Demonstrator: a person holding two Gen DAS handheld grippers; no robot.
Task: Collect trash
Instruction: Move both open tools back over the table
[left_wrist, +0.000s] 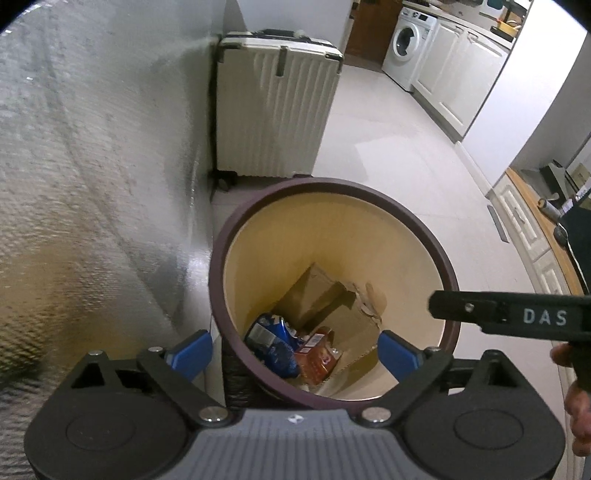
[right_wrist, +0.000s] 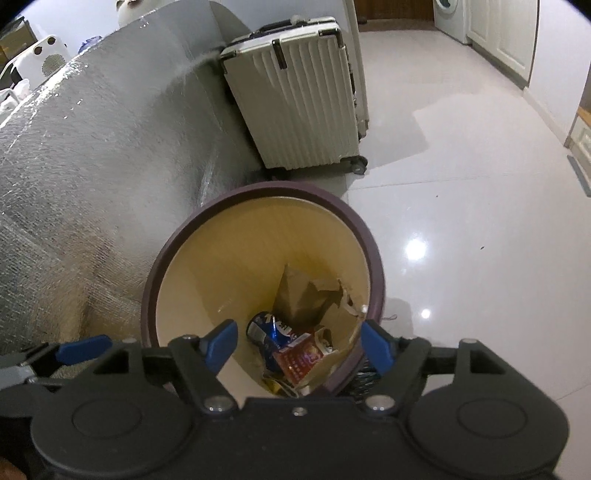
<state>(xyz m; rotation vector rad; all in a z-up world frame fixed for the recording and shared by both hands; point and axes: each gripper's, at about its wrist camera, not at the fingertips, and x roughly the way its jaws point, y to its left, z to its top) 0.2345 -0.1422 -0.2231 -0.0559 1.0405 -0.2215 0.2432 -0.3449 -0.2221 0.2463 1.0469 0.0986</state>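
Left gripper and right gripper both agape, empty, above waste bin; crushed blue can, red carton, torn cardboard at bottom.

Trash bin: near rim hidden behind the gripper body in both wrist views. Blue wrapper, red packet: print too small to read. Torn cardboard: lower part buried under other trash. Suitcase: back side hidden. Person's hand: cut off by the right edge.
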